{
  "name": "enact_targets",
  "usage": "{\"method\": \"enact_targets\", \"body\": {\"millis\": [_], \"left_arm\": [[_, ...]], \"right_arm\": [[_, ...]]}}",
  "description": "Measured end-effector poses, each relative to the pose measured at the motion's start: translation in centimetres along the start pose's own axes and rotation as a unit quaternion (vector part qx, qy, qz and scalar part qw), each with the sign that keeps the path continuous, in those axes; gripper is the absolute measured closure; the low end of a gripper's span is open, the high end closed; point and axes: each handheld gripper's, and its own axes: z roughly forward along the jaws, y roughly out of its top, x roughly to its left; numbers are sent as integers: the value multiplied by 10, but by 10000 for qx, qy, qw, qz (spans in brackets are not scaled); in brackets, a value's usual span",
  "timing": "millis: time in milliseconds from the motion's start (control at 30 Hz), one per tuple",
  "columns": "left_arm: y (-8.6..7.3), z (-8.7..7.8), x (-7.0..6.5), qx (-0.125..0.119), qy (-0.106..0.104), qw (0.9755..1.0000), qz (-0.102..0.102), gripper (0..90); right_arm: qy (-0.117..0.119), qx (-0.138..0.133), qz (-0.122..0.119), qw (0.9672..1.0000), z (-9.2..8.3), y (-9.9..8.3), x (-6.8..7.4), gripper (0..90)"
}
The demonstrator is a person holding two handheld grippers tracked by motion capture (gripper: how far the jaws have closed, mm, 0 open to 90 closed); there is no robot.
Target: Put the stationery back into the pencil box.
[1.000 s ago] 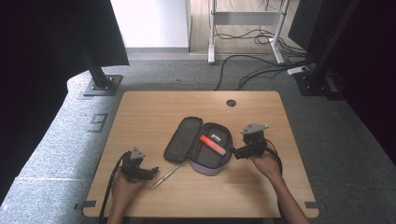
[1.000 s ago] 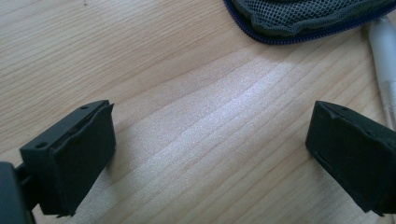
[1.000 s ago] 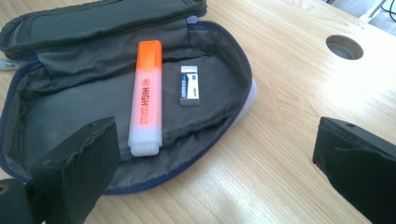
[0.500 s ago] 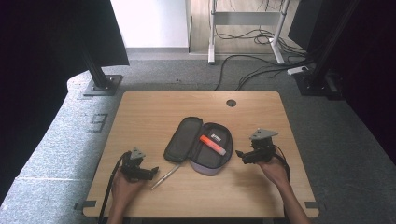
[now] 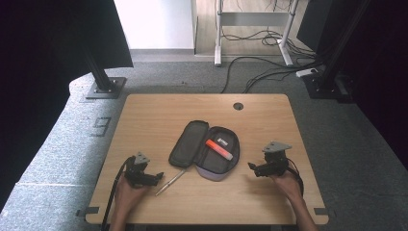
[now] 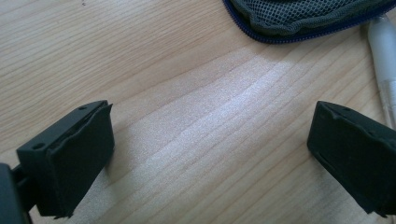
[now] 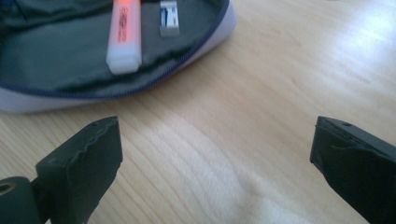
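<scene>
An open grey pencil case lies in the middle of the wooden table. An orange highlighter rests inside it, and the right gripper view shows the same highlighter beside a small white label. A pale pen lies on the table just left of the case; its tip reaches the right edge of the left gripper view. My left gripper stands open next to the pen. My right gripper is open too, right of the case, over bare wood.
A round cable hole sits near the table's far edge. Black stands and cables are on the grey floor beyond. Bare wood lies along the far half and the front edge.
My right gripper has drawn back from the case toward the near right and slightly lower. The left gripper has stayed put beside the pen.
</scene>
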Motion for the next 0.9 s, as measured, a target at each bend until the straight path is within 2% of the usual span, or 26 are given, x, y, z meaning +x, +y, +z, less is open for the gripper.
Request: {"method": "enact_targets", "body": {"millis": [333,433,567,700,900], "left_arm": [[0,-2,1,79,133,9999,-69,0],[2,-4,-2,127,135,9998,11,0],[6,-11,-6,29,31,10000,50,0],[8,-18,-10,-50,-45,9999,104,0],[12,-27,-19,-197,-267,9993,162,17]], "right_arm": [[75,175,173,9997,10,-22,1,21],[82,240,190,9995,14,-26,1,21],[70,330,176,9993,17,-31,1,17],[115,290,247,9992,17,-34,0,14],[142,316,279,9990,18,-34,-1,12]]}}
